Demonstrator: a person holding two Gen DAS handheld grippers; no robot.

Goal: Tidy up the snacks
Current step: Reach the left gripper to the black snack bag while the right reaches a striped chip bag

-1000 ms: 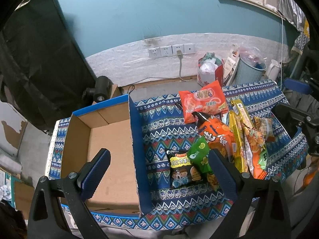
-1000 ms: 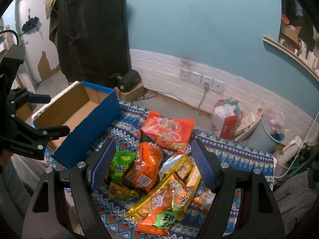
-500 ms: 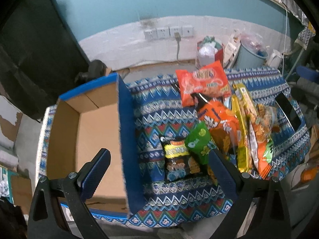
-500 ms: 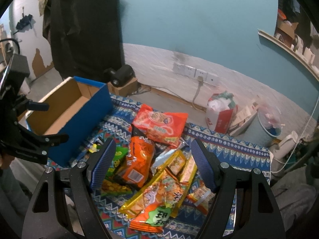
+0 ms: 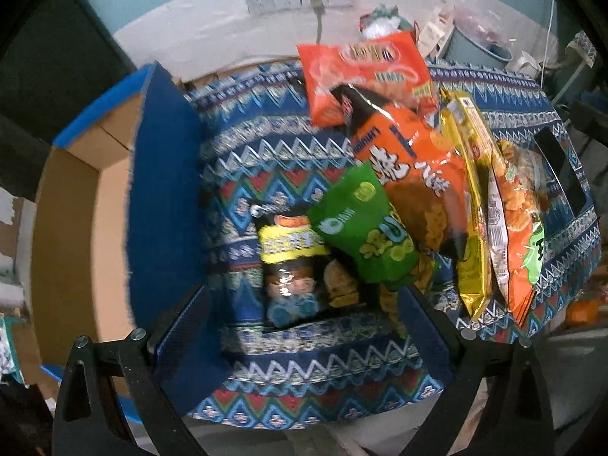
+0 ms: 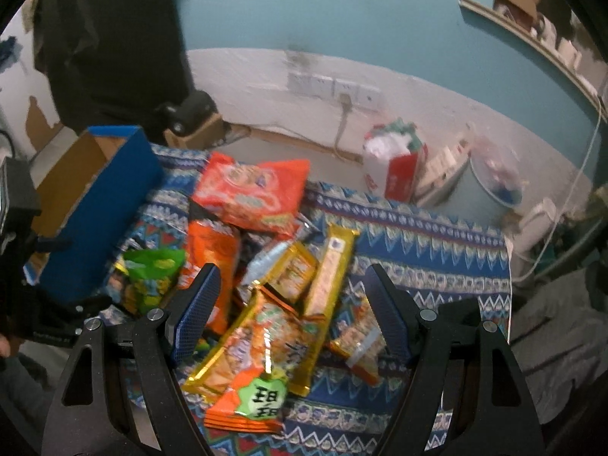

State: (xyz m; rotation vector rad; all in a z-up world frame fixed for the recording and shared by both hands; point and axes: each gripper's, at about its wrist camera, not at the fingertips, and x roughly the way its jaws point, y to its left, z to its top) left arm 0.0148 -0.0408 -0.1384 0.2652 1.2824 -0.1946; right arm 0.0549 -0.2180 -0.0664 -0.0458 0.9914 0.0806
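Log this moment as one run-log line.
left gripper: open, over black snack bag | right gripper: open, over snack pile | cardboard box: no snacks visible inside

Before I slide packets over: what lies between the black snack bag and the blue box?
In the left wrist view, only bare patterned cloth lies between the black snack bag and the blue box.

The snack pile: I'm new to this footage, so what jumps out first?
A bright heap of snack packets on the patterned blue cloth: a red-orange bag at the far end, a green bag overlapping a dark packet nearest the open left gripper. Left of the heap stands an open blue cardboard box, nothing visible inside.
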